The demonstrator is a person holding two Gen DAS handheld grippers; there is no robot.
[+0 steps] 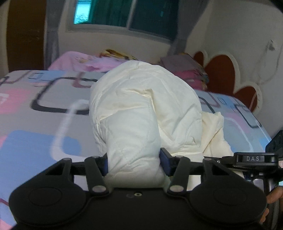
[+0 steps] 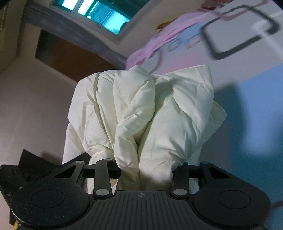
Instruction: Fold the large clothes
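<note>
Garment: a cream padded jacket is held bunched above a patterned bedspread; part of it trails down onto the bed at the right of the left wrist view.
Left gripper: it is clamped on a thick puffed fold of the jacket, which is squeezed between the two blue-padded fingers.
Right gripper: it is closed on a gathered bundle of the same jacket, and several layers are seen pressed together between its jaws.
Direction from the claws: in both views the jacket rises straight ahead of the fingers and fills the centre, so it lies forward of each claw, not to one side.
Long axis: it cannot be told; the cloth is crumpled into a mound and no hem or sleeve line is laid out.
Nearer hand: neither is judged nearer, since both grips are already on the cloth.
Coming move: the two grips are judged to need drawing apart so the jacket is spread before it is laid flat.
Surroundings: pink bedding, a window and a red flower-shaped headboard are seen beyond.
</note>
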